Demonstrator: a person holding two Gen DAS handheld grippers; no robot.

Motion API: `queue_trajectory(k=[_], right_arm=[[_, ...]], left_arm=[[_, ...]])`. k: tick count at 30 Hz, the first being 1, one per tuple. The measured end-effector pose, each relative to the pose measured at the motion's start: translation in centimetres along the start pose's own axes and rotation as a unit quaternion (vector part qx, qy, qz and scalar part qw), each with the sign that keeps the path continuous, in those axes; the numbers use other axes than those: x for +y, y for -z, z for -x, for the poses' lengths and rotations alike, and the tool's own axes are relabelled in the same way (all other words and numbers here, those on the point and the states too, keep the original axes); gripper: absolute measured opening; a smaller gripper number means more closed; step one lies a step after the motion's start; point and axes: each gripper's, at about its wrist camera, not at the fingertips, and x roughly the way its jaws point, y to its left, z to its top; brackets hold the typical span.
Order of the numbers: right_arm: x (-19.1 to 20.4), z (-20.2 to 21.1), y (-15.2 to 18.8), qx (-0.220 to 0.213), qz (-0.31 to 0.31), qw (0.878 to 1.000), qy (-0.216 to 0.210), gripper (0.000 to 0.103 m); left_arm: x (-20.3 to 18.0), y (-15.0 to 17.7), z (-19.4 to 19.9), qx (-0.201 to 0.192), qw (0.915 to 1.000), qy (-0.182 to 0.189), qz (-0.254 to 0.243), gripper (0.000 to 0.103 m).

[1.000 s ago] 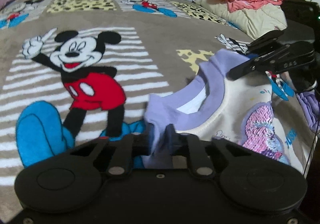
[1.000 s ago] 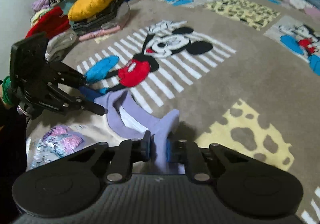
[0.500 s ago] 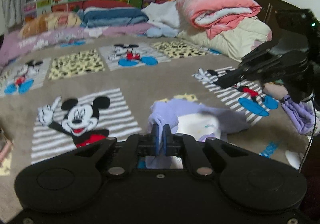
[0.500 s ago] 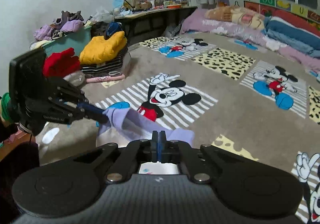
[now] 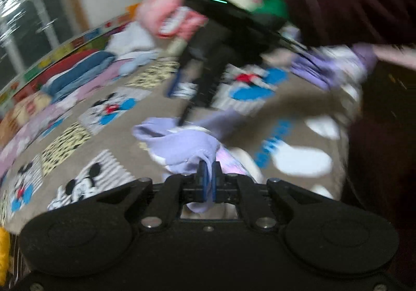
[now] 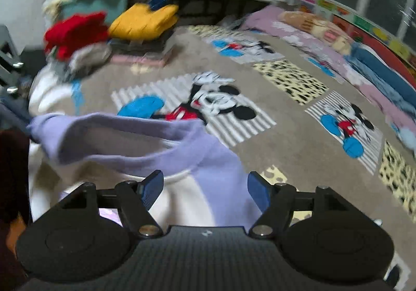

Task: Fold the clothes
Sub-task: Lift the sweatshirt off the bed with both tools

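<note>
Left gripper (image 5: 208,170) tight on lilac sweatshirt (image 5: 182,145); right gripper (image 6: 205,187) agape.

Both views motion-blurred. Right gripper (image 5: 182,119) smeared in left view; finger state unreadable there. Shirt (image 6: 135,140) lower part hidden behind gripper body.

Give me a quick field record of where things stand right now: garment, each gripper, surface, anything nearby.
garment: lilac and white sweatshirt, bunched, sequin patch partly showing
left gripper: shut on a lilac fold of the sweatshirt
right gripper: open, jaws spread either side of the lilac shoulder, not pinching it
surface: Mickey Mouse blanket on the bed
nearby: yellow garment and red garment in a pile at the far left of the right wrist view
image quality: both views motion-blurred
</note>
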Motion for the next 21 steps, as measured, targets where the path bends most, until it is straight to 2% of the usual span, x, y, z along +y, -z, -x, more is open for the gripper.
queue_trajectory(k=[3, 6, 10, 15, 18, 21], right_arm=[[1.0, 0.9, 0.2, 0.012, 0.035, 0.999, -0.012, 0.074], [1.6, 1.4, -0.1, 0.023, 0.065, 0.997, -0.028, 0.076], [2.9, 0.7, -1.0, 0.043, 0.115, 0.991, -0.056, 0.076], [5.6, -2.1, -2.3, 0.091, 0.179, 0.972, -0.121, 0.076], [6.6, -4.6, -2.7, 0.126, 0.198, 0.961, -0.144, 0.077], [6.9, -6.6, -2.8, 0.141, 0.199, 0.956, -0.165, 0.077]], left_arm=[[-3.5, 1.2, 0.1, 0.013, 0.9984, 0.029, -0.046, 0.0], [-5.6, 2.2, -0.1, 0.023, 0.9964, 0.047, -0.066, 0.0], [-6.3, 3.2, -0.3, 0.028, 0.9972, 0.048, -0.051, 0.0], [-6.0, 4.3, -0.4, 0.029, 0.9982, 0.046, -0.024, 0.0], [-6.2, 5.1, -0.3, 0.031, 0.9983, 0.047, -0.012, 0.0], [-6.0, 5.9, -0.5, 0.033, 0.9983, 0.048, -0.001, 0.0]])
